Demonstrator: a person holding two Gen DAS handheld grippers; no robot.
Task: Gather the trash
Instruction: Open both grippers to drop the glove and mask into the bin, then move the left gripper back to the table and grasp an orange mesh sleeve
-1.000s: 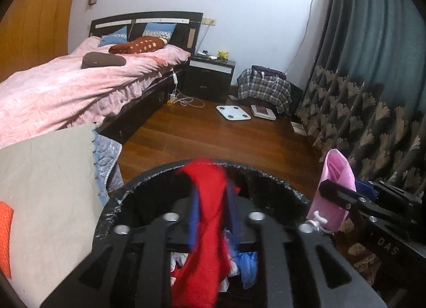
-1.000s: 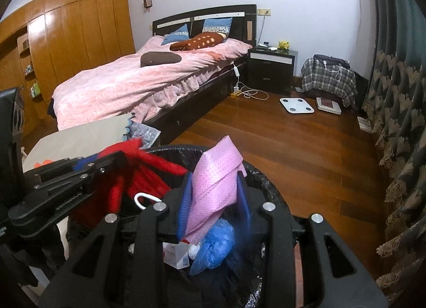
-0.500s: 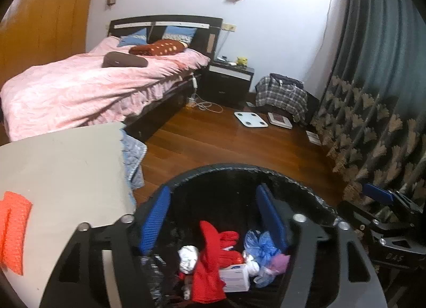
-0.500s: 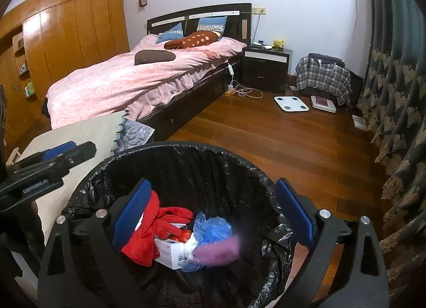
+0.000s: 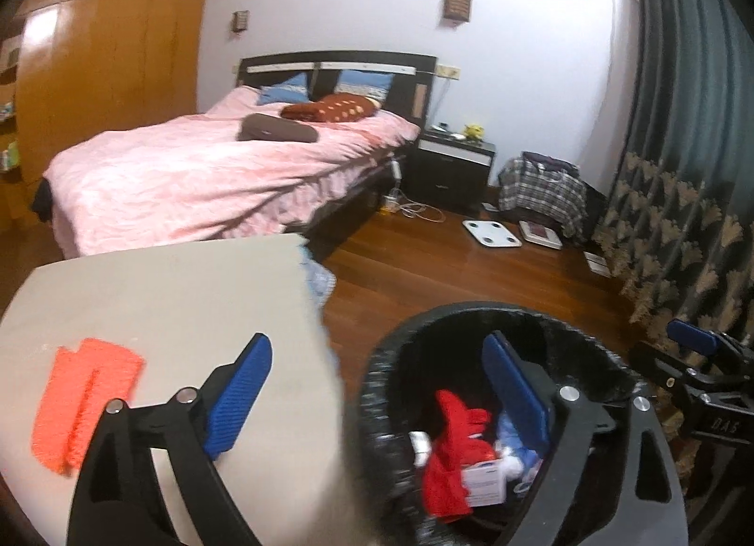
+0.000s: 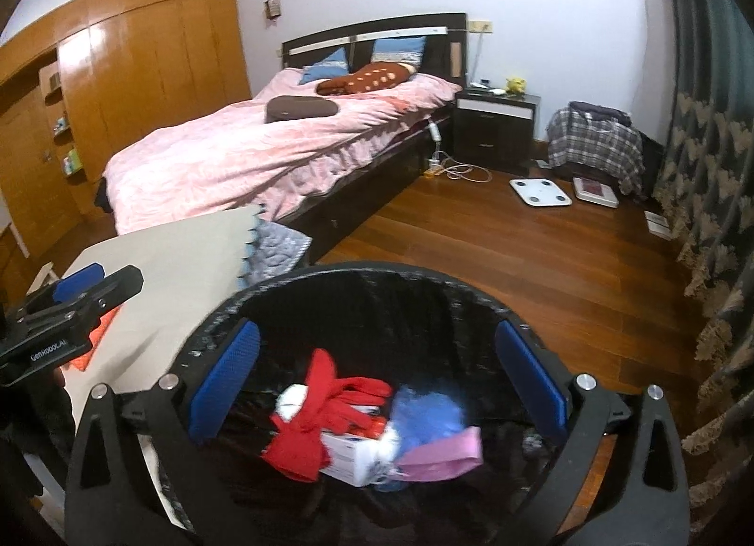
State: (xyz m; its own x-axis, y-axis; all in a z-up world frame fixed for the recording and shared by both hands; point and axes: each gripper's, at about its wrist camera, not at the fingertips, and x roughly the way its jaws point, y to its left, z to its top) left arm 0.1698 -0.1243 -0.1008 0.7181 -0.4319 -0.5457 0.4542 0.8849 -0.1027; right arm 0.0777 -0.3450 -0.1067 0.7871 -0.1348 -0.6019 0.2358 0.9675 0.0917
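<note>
A round bin with a black liner stands below both grippers. In it lie a red glove, a pink wrapper, a blue bag and a white box. My right gripper hangs over the bin, its jaws opening wide with nothing between them. My left gripper straddles the bin's left rim and the beige table, its jaws also opening and empty. An orange cloth lies on that table. Each gripper shows at the edge of the other's view.
A bed with a pink cover fills the left middle. Behind it are a dark nightstand, a plaid bundle and two scales on the wooden floor. A patterned curtain runs along the right, a wooden wardrobe along the left.
Both grippers have gone from shut to wide open. The red glove and the pink wrapper have dropped into the bin. My left gripper has shifted left, over the table's edge.
</note>
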